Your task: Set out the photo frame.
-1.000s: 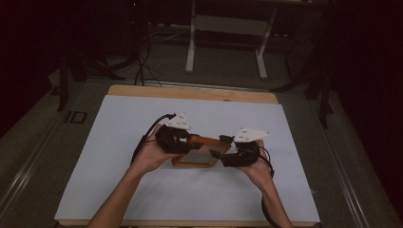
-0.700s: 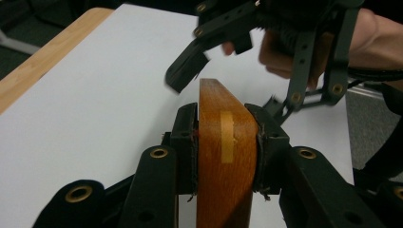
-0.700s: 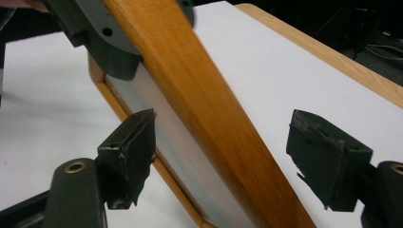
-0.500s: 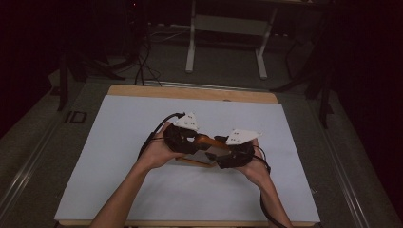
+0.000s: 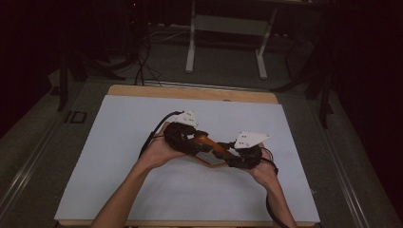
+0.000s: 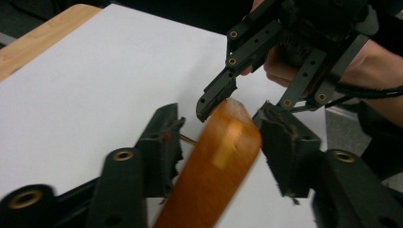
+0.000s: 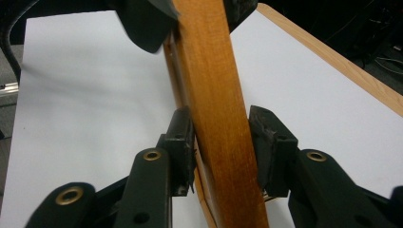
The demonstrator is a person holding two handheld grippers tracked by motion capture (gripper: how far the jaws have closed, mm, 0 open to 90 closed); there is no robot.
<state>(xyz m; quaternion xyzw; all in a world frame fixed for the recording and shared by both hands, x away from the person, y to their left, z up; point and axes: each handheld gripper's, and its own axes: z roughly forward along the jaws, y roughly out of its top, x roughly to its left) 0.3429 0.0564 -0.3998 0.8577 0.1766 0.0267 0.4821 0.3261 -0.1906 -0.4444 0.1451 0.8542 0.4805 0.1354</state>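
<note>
A: Begin with the largest item. What lies under your tools?

B: The table (image 5: 142,90), with a wooden rim and a white sheet (image 5: 123,142) covering nearly all of its top. Your two forearms enter from the near edge and meet above the middle of the sheet.

A: And the work itself?

B: An orange-brown wooden bar (image 7: 214,95), long and flat, held off the sheet between your two tools. In the high view it spans the gap from one tool to the other (image 5: 211,142). A second thin wooden strip shows just behind the bar in the right gripper view; what it belongs to cannot be told.

A: State of your left gripper (image 6: 216,137)?

B: Its jaws have just been opening. The bar's rounded end stands between them, close to the right-hand pad, with a clear gap on the other side. It reads as released, with the bar inside the jaws.

A: Your right gripper (image 7: 221,142)?

B: Its jaws have just been closing. The bar runs straight up between them, and both pads lie against its edges: it is grasping the bar. In the left gripper view, this tool's tips (image 6: 247,102) sit just beyond the bar's end.
</note>
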